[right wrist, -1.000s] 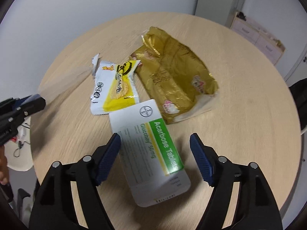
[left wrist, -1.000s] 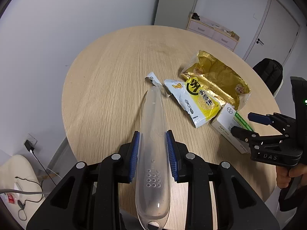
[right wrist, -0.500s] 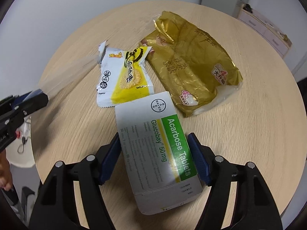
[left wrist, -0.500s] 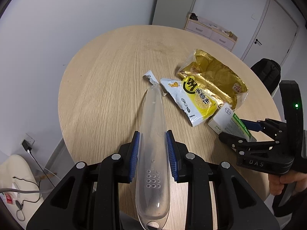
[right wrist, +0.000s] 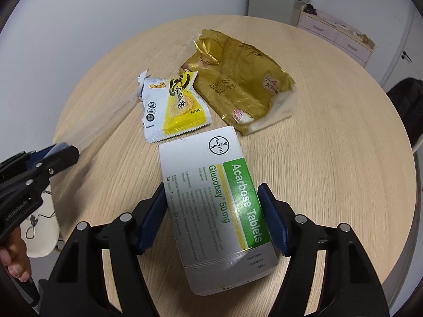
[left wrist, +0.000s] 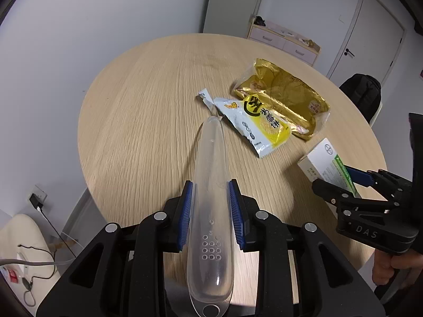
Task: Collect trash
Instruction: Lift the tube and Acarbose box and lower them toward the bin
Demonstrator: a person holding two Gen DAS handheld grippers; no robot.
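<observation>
Two blue-padded jaws of the left gripper [left wrist: 210,211] were clamped on a long clear plastic shoehorn-shaped piece [left wrist: 210,200], its tip reaching a torn white-and-yellow snack wrapper [left wrist: 257,125]. The right gripper [right wrist: 214,216] pinched a white-and-green cardboard tablet box [right wrist: 215,200] between its pads, the box tilted just above the round pale wooden table [left wrist: 148,121]. Beside the wrapper lay a crumpled gold foil bag [right wrist: 235,79]. Beyond the table stood grey walls, a pale pink drawer cabinet [left wrist: 284,43], a white door [left wrist: 370,34] and a black backpack [left wrist: 363,92].
</observation>
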